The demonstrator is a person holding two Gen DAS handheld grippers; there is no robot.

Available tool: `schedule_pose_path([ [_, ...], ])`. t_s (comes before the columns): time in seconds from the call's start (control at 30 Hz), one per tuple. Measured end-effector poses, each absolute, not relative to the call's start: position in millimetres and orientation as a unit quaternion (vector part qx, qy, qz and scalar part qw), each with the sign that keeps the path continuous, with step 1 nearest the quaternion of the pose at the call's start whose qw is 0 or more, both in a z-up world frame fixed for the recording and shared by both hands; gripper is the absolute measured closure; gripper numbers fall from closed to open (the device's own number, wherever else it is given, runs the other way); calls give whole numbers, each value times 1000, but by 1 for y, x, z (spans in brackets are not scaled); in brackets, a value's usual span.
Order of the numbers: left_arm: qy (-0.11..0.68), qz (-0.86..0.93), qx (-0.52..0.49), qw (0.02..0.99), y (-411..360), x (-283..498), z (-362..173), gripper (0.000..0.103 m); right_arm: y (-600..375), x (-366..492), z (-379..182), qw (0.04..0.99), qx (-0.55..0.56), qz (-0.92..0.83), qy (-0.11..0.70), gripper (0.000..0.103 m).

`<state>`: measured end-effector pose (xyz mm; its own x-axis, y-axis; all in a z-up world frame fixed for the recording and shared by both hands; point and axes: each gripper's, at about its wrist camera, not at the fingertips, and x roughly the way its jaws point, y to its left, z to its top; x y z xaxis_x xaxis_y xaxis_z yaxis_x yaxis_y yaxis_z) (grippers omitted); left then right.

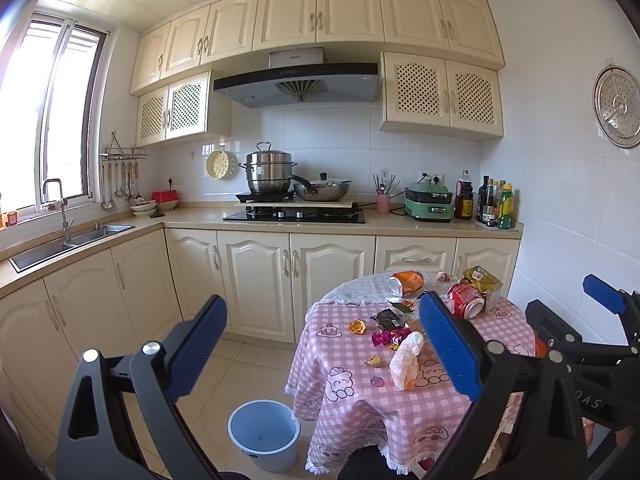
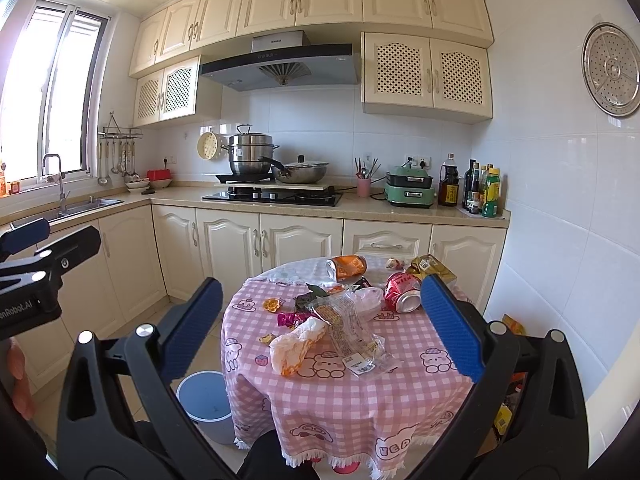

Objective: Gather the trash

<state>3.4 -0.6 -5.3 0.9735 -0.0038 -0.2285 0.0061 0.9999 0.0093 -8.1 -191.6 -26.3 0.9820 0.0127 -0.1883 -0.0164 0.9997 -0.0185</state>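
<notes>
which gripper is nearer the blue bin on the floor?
Left. The left gripper hangs over the floor beside the table, with the blue bin just below its open fingers. The right gripper, also open, sits further right, facing the table.

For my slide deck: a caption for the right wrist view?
Open right tongs face a pink-checked table strewn with cans and wrappers, bin beside it.

The tablecloth [image 2: 352,392] is soft checked cloth with a fringed edge. The red can [image 2: 402,298] and orange can [image 2: 347,267] are shiny dented metal. The clear wrapper [image 2: 352,332] is crinkled glossy plastic. The bucket [image 1: 264,434] is smooth matt plastic; the gripper pads [image 1: 448,348] look like ribbed blue rubber
</notes>
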Motion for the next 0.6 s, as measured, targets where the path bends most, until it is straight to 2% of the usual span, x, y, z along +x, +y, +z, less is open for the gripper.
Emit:
schedule_pose_path([
  [0.6,119,-3,7,993,2,3,-11,8,-191,-6,-37,995,-2,15,103,6],
])
